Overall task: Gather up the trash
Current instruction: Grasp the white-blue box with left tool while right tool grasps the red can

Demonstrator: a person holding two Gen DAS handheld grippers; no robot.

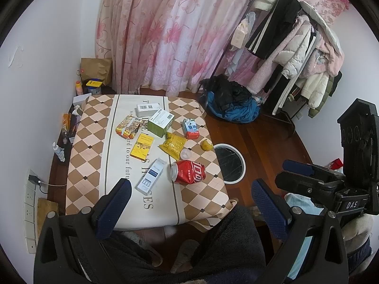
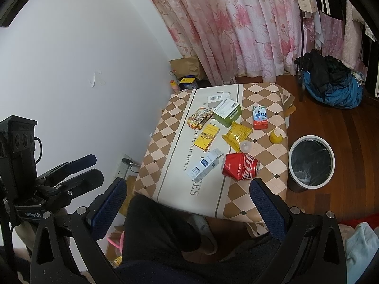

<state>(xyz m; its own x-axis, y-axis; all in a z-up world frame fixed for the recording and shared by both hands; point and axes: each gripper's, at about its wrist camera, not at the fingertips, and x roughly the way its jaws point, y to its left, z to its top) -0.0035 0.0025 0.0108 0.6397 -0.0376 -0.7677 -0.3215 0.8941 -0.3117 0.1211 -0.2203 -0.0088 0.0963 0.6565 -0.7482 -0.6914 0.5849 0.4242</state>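
Both tools, left tool (image 1: 189, 203) and right tool (image 2: 189, 201), hover spread and empty. The red can (image 2: 241, 167) lies on its side near the counter (image 2: 255, 203) edge beside the bin (image 2: 311, 163), long axis crosswise, nearest the right tool.

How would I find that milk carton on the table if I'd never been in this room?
Start at the checkered table. Near its far right side, toward the bin, a small milk carton lies beside the yellow packet. It alone is red and blue, reading "Pure Milk".
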